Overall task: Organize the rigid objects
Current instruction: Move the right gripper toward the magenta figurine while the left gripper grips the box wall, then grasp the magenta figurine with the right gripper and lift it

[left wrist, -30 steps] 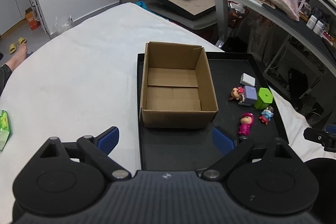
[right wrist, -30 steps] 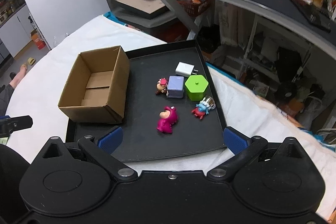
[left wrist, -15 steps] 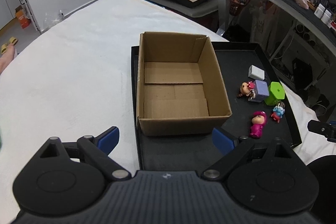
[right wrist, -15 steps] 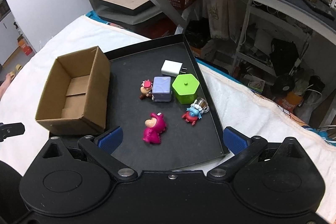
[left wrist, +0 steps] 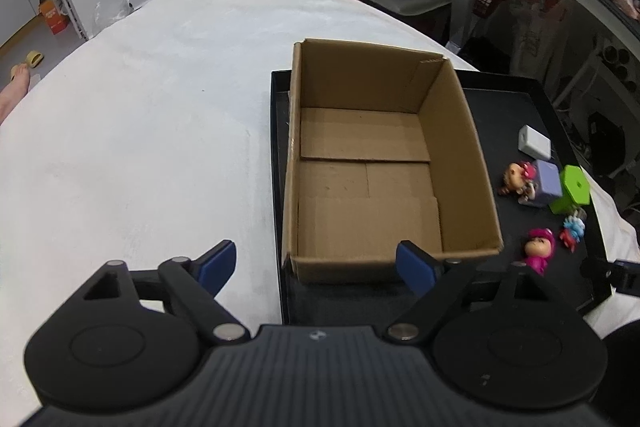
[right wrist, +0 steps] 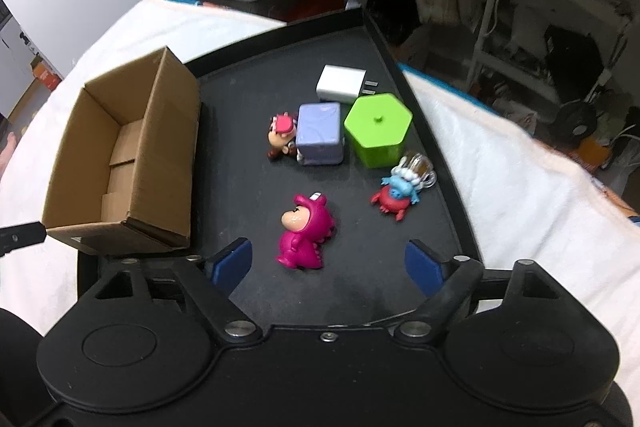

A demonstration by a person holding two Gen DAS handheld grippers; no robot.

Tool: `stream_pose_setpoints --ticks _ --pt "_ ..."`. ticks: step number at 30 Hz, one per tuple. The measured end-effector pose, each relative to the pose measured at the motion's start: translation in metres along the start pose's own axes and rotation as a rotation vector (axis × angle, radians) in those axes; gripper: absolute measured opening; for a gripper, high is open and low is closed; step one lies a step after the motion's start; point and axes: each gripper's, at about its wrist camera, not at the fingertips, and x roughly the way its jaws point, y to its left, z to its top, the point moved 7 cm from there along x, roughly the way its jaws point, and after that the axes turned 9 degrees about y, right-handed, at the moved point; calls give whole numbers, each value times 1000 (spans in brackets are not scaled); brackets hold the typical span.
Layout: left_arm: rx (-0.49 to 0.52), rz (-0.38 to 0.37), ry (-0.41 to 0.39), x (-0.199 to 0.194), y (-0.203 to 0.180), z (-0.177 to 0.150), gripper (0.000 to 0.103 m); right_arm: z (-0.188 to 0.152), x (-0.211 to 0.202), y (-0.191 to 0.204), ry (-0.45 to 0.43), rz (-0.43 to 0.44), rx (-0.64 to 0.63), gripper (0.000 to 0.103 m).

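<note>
We centre the closing, still-empty right gripper (right wrist: 328, 263) over the pink figure (right wrist: 305, 233) at lower centre, keeping the closing, empty left gripper (left wrist: 316, 265) clear of the cardboard box (left wrist: 384, 163).

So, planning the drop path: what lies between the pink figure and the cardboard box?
Only bare black tray between pink figure and box, per the right wrist view.

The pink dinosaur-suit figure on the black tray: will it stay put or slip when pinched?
The pink figure looks like hard moulded plastic, so probably stiff and light. Its rounded, glossy body may slip between flat pads. It already lies on its side on the black tray, so tipping seems unlikely.
</note>
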Motion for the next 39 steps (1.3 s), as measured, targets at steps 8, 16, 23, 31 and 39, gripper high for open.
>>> stream_pose_setpoints --ticks 8,16,23,31,39 --pt "-96 16 39 23 9 20 58 9 28 5 56 33 17 80" --pt "-128 24 116 48 12 19 25 15 54 1 98 36 44 80" --pt "-109 13 107 46 12 13 9 13 75 3 118 50 71 80" --pt "-52 2 107 34 7 0 9 3 85 16 130 99 62 34" --pt "-29 -43 117 30 6 -3 11 -5 56 26 82 114 57 30"
